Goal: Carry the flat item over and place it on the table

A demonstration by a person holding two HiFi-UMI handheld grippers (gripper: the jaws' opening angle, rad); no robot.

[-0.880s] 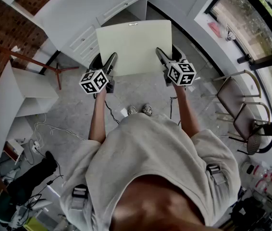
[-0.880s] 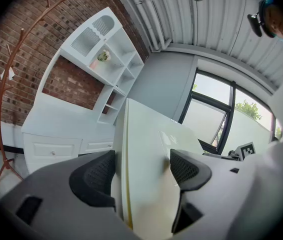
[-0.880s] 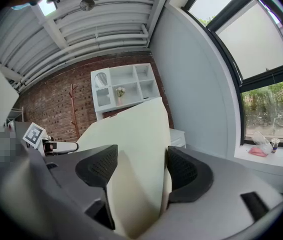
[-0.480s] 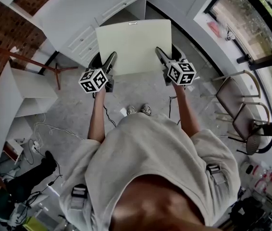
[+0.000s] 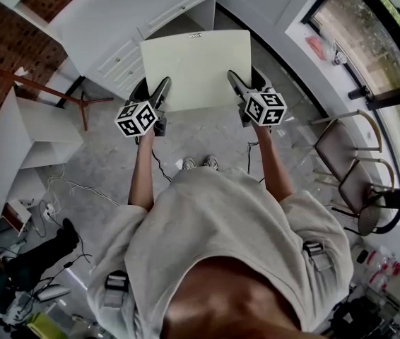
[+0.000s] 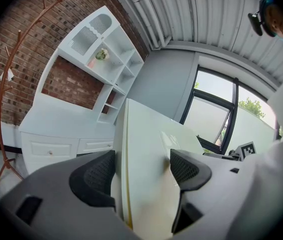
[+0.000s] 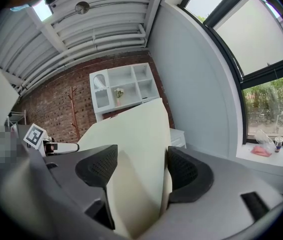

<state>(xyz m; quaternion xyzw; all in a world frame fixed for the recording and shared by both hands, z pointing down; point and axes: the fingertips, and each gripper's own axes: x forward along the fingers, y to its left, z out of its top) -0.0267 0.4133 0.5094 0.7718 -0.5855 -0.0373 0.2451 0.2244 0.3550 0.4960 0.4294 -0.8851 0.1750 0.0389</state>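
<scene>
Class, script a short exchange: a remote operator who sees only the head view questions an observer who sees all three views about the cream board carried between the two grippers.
Operator: From above I can't see underneath. Does the left gripper really clamp the board?
Observer: Yes. Its own view shows the board's edge between its pads, one pressed on each face.
Operator: And the right gripper?
Observer: The same. In the right gripper view the board stands between the two pads, pinched from both sides.
</scene>
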